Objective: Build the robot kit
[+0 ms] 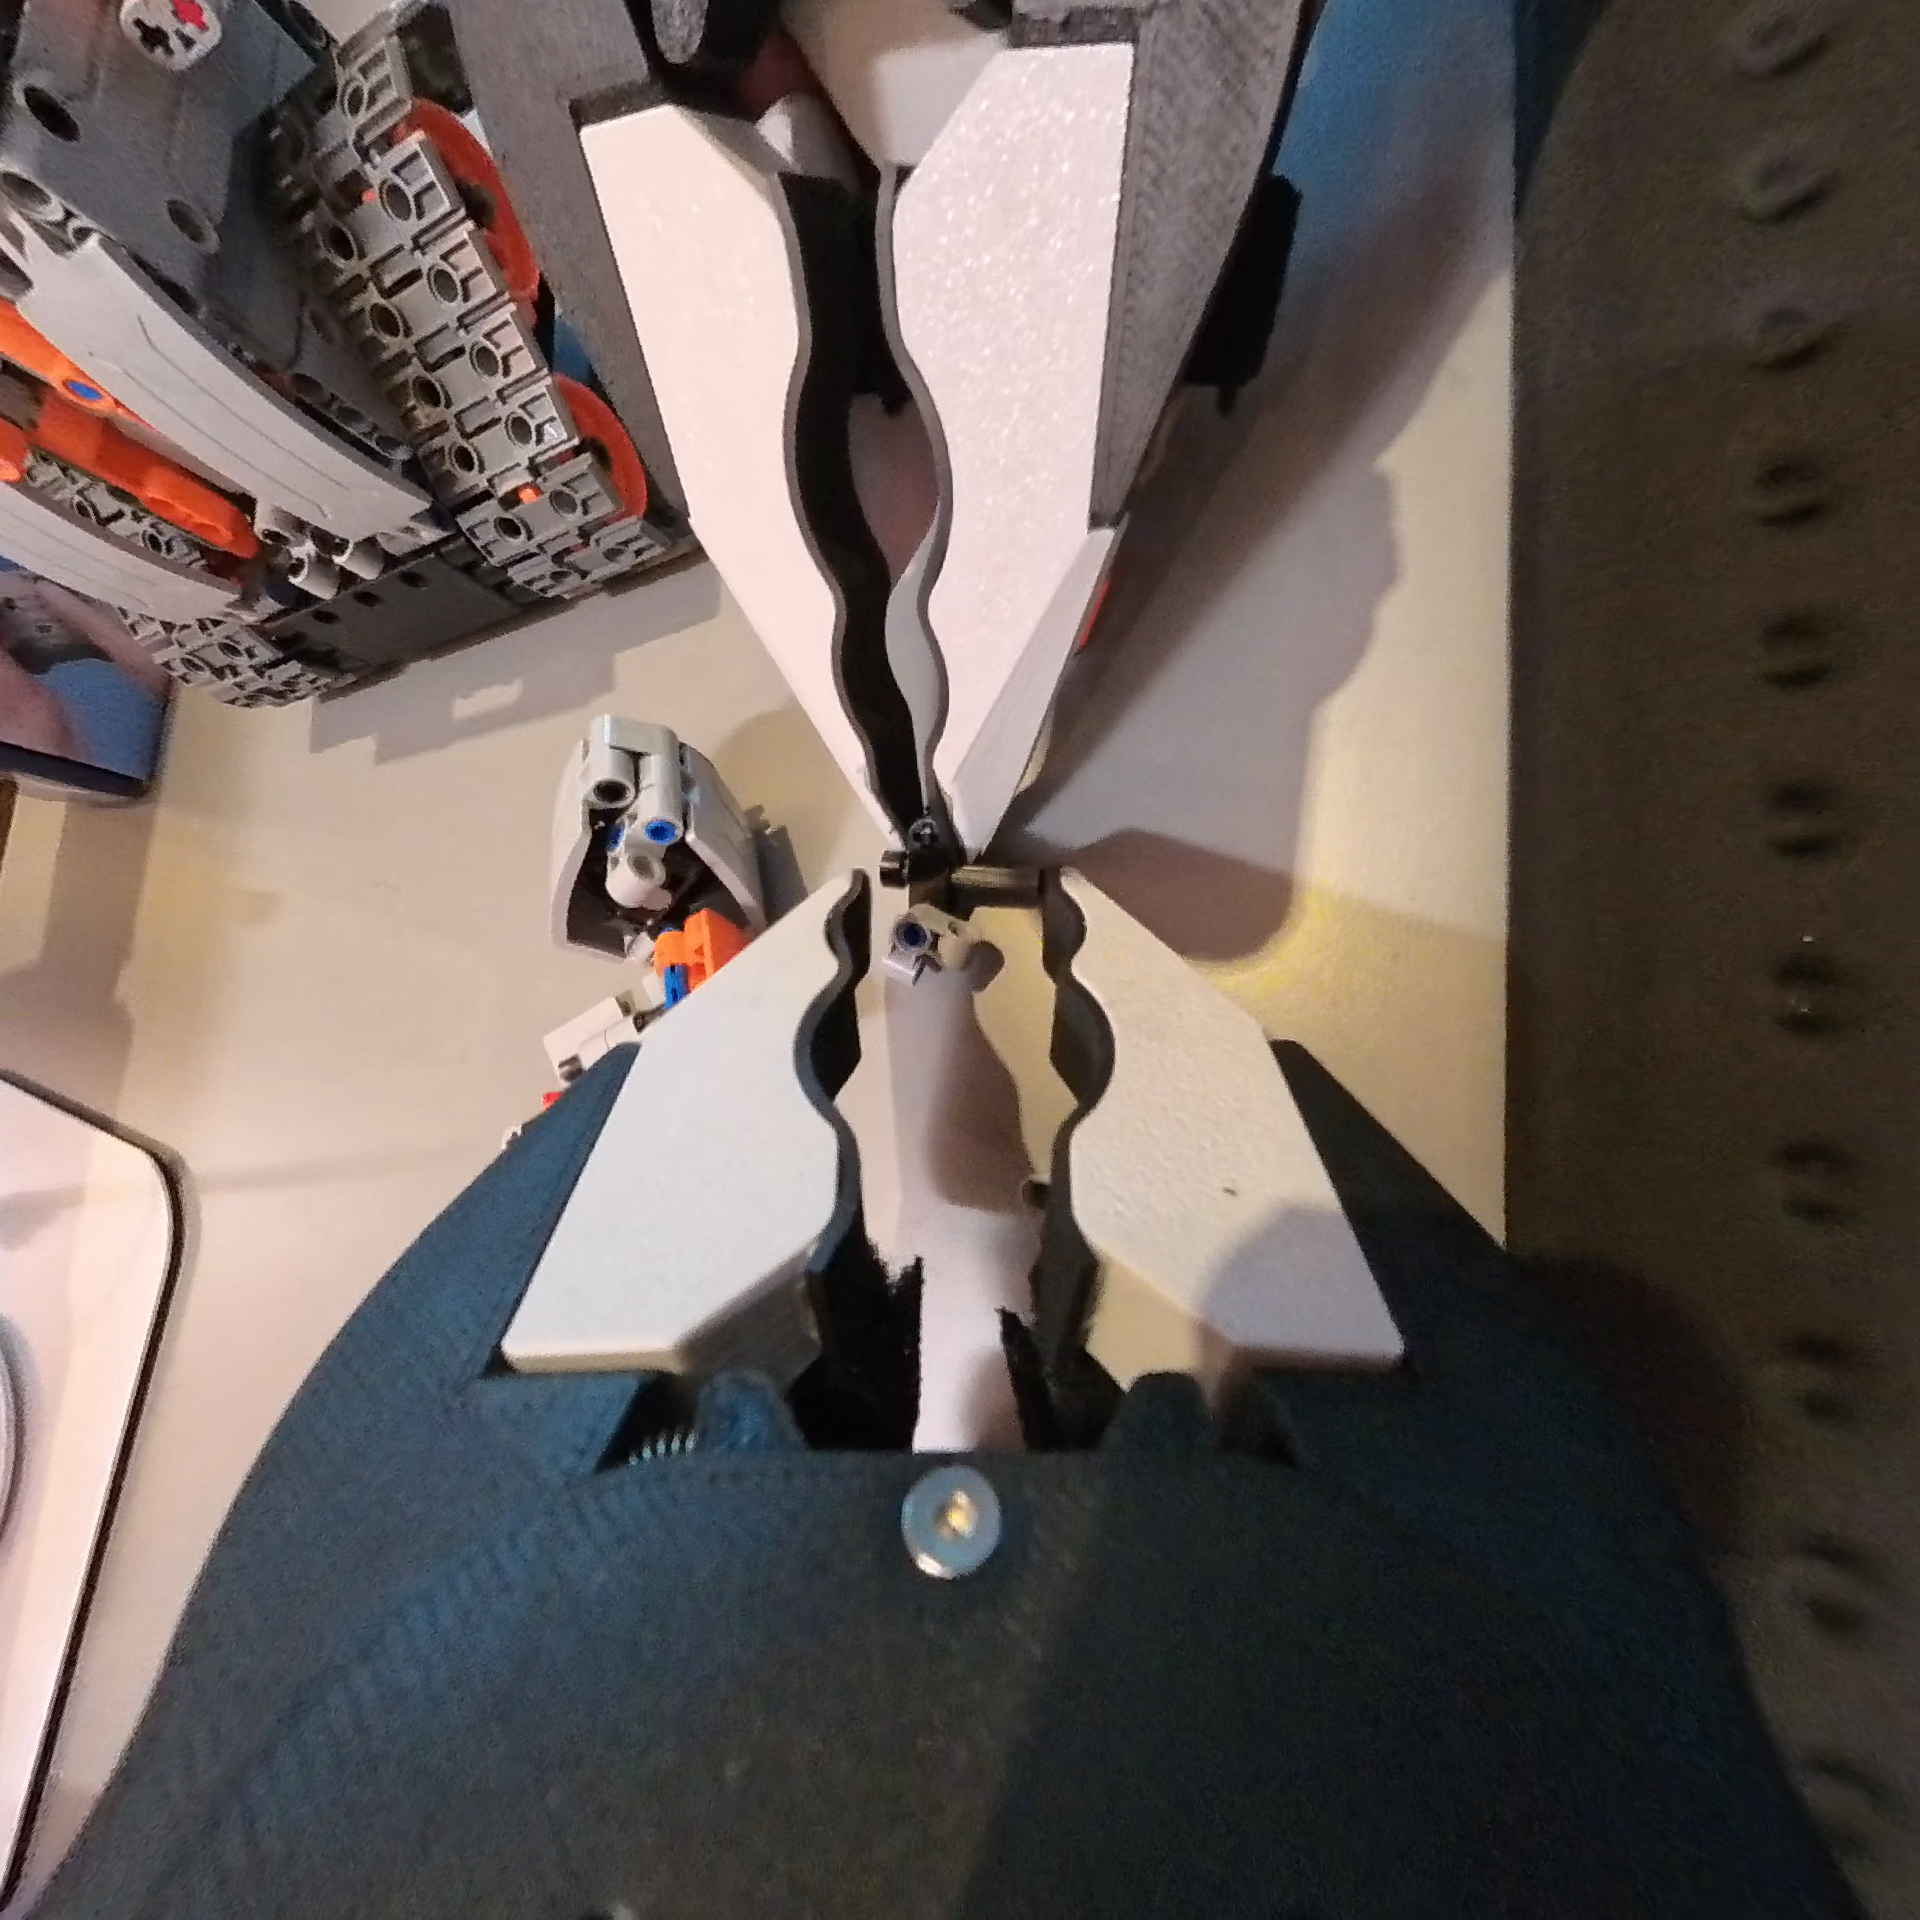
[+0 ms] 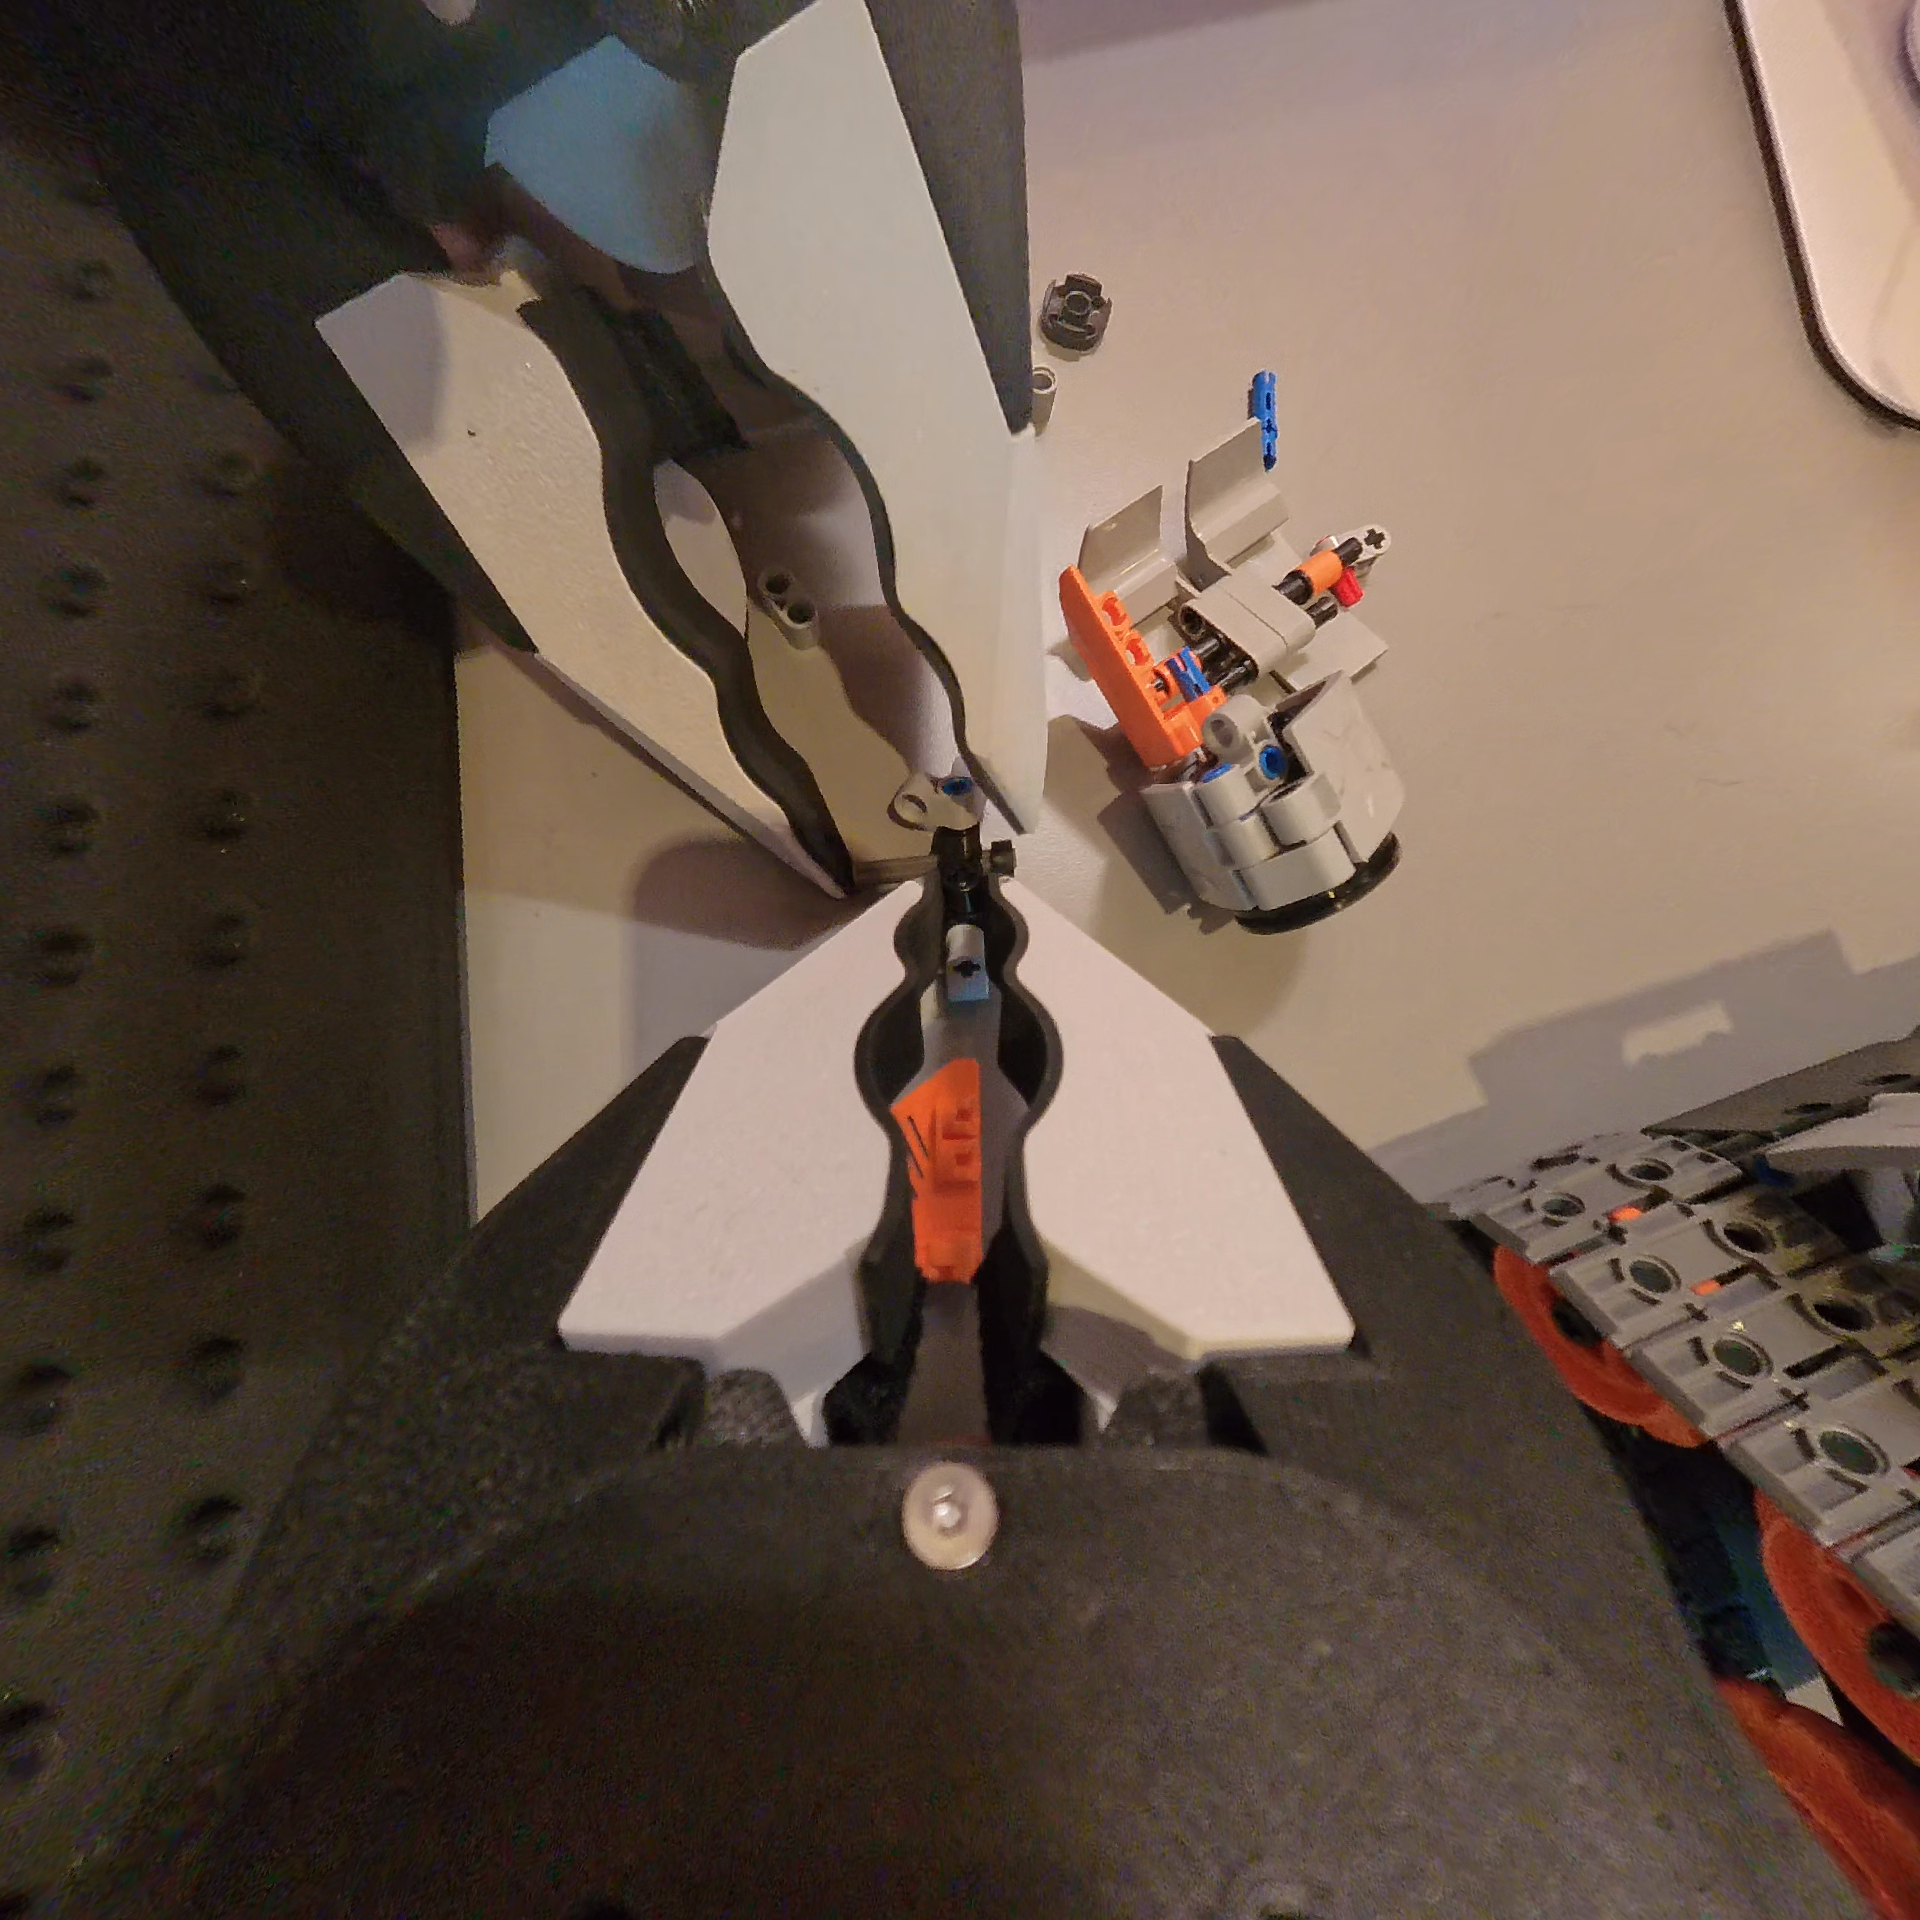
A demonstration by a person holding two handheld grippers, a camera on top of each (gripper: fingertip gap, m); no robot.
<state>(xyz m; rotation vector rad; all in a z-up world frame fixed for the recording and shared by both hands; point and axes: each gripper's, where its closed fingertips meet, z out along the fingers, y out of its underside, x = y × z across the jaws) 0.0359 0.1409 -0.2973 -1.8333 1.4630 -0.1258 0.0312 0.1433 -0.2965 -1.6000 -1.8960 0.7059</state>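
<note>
My left gripper (image 1: pixel 956 883), with a teal body, meets my right gripper (image 1: pixel 925 821) tip to tip above the beige table (image 1: pixel 364 935). The left jaws stand a little apart, closed across a small grey connector with a blue pin (image 1: pixel 923 940) and a short black bar (image 1: pixel 997 883). In the right wrist view my right gripper (image 2: pixel 961 899) is shut on a part made of an orange piece (image 2: pixel 940 1174), a grey block (image 2: pixel 964 977) and a black axle (image 2: pixel 961 862). The axle tip touches the grey connector (image 2: pixel 930 802) in the left gripper (image 2: pixel 935 852).
A large tracked model with grey treads and orange wheels (image 1: pixel 447 343) (image 2: pixel 1714 1299) lies to one side. A small grey-and-orange sub-assembly (image 1: pixel 644 852) (image 2: pixel 1247 748) and loose pins (image 2: pixel 1264 405) lie on the table. There is also a dark studded surface (image 1: pixel 1714 727) and a white dark-rimmed slab (image 1: pixel 73 1351). Both grippers' tips are close together, under 4 cm apart. Both grippers' tips are roughly 30 centimeters from the white dark-rimmed slab (image 1: pixel 73 1351).
</note>
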